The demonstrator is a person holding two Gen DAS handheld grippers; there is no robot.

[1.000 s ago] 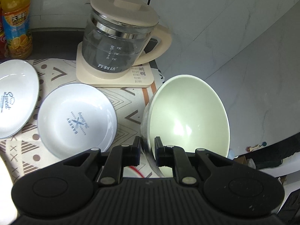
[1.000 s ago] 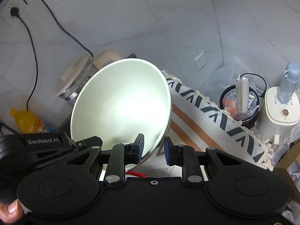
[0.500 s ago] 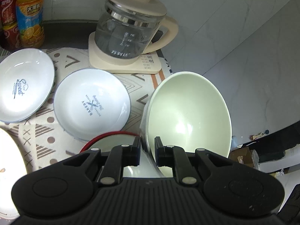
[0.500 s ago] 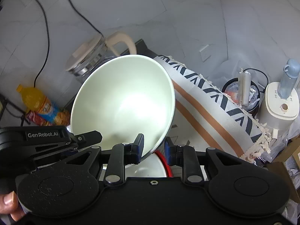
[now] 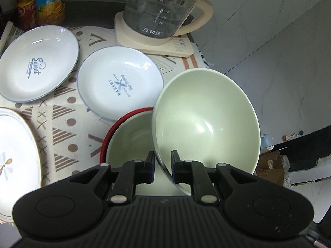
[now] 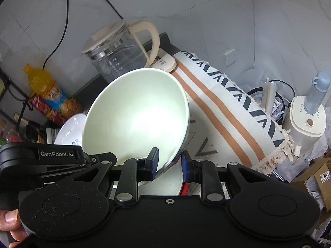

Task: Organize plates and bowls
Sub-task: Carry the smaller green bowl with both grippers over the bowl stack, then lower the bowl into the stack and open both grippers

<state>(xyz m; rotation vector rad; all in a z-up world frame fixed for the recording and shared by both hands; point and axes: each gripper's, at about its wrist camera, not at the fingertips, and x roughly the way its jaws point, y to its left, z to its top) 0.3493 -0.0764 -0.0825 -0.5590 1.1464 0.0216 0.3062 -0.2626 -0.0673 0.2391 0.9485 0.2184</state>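
While the left gripper [image 5: 162, 165] clamps the near rim of the pale green bowl [image 5: 206, 122], that bowl hangs tilted above a red-rimmed bowl [image 5: 128, 136] on the patterned cloth [image 5: 68, 124], just beside two white plates [image 5: 118, 82] and a glass kettle [image 5: 163, 10]; from the right wrist, the right gripper [image 6: 169, 163] pinches the same green bowl [image 6: 136, 115] at its rim, jaws close together on the wall
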